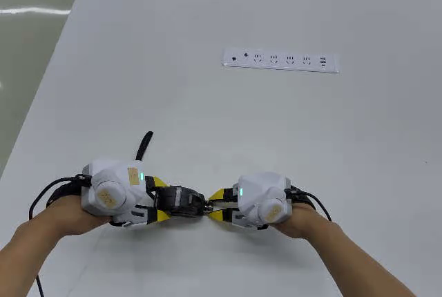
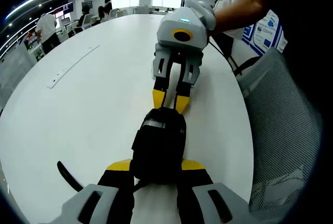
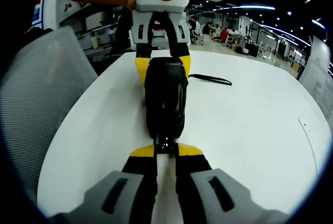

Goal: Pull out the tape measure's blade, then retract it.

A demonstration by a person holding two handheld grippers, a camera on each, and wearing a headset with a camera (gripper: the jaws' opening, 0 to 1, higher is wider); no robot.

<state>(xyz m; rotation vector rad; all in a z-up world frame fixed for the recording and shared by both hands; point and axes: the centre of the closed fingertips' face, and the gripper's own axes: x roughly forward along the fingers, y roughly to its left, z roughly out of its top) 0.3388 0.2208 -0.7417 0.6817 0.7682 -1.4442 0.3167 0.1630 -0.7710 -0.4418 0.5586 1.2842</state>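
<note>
My left gripper (image 1: pixel 161 199) is clamped around the tape measure (image 1: pixel 181 202); my right gripper (image 1: pixel 216 205) pinches its blade tip (image 3: pixel 165 141), low over the table (image 1: pixel 207 103).

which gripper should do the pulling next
The right gripper: its jaws pinch the blade tip, while the left gripper clamps the tape measure case and can likely anchor it.

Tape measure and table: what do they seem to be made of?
The tape measure case looks like black moulded plastic, possibly rubber-coated: dull sheen, rounded contours. The table looks like white laminate or painted board, smooth with a soft satin finish and no visible grain; the pictures leave open which.
</note>
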